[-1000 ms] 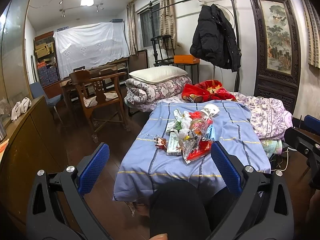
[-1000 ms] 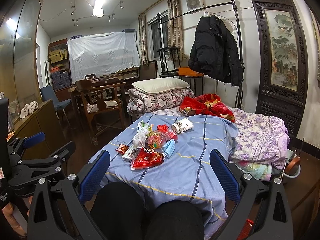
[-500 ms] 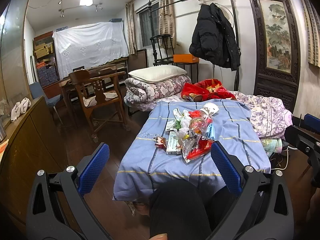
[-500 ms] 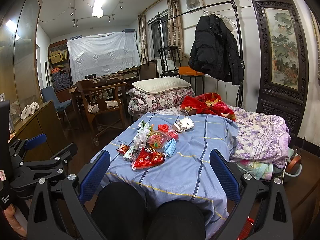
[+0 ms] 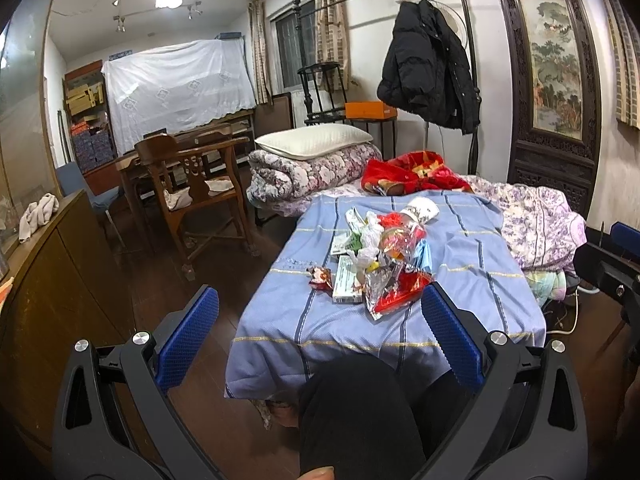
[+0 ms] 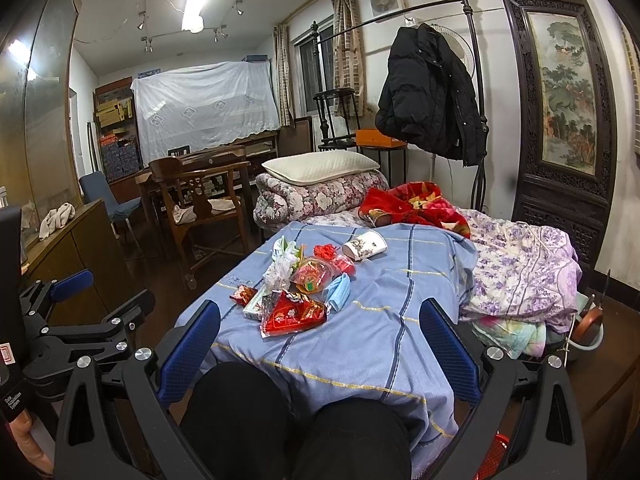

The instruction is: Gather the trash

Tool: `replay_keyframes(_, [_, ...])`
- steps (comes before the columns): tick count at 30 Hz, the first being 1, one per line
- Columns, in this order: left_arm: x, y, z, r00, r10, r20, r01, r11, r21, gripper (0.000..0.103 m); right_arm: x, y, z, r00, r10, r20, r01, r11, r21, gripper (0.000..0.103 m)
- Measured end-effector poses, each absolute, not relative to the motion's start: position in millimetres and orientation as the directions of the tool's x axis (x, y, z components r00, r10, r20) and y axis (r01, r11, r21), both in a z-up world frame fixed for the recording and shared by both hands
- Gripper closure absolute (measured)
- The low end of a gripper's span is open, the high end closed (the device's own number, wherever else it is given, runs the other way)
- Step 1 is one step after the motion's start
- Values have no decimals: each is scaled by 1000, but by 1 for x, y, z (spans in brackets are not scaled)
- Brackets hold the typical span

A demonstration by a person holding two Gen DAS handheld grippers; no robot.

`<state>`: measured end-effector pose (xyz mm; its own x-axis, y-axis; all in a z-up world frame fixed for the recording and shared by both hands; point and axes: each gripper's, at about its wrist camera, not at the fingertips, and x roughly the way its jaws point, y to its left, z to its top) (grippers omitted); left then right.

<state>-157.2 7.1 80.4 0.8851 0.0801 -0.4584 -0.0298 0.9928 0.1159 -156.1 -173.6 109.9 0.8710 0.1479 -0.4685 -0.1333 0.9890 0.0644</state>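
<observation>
Both grippers hover above the seated person's knees, and almost nothing has changed over the past second: the view from each wrist has barely drifted, and the heap of trash (image 6: 304,288) lies just as it did on the blue striped cloth (image 6: 384,332) covering the tabletop. By that reading, collection has not yet begun.

The left gripper (image 5: 320,328) has its jaws spread wide and holds nothing; the right gripper (image 6: 320,332) is likewise wide open and empty. Each is well short of the pile.

The litter sits near the middle of the cloth, strung out in a line running away from the person toward the bedding beyond. Nearest is a red foil wrapper (image 6: 294,314), lying flat with its long side across the line of reach. Beside it on the right is a crumpled blue face mask (image 6: 338,290); on the left, a small box (image 6: 254,306) and a candy wrapper (image 6: 243,294). At the far end a paper cup (image 6: 365,244) lies tipped on its side, its length across the table, mouth seemingly pointing left.
</observation>
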Motion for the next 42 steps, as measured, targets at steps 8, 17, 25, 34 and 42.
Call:
replay_keyframes(8, [-104,14,0,757,79,-648,8,991,130,6,-87,-191,30,747,75,-660,-27,996,83,6])
replay_keyframes(17, [-65,10,-66,688,45,-724,57,992,115,6,-26,-201,-42,655,36,-755,31,997,75,6])
replay_keyframes(25, [-45,6,-91,667,42,-744,87,987,134,6,-7,-195,-68,648,73,-758,-16,996,82,6])
replay_keyframes(34, [-24,13,-116,552,24,-834,98,991,94,6,0,-186,-78,660,48,-750,-45,999,24,4])
replay_keyframes(42, [-20,20,-125,500,-16,-866,109,993,45,6,1,-183,-81,679,37,-733,-69,998,-13,4])
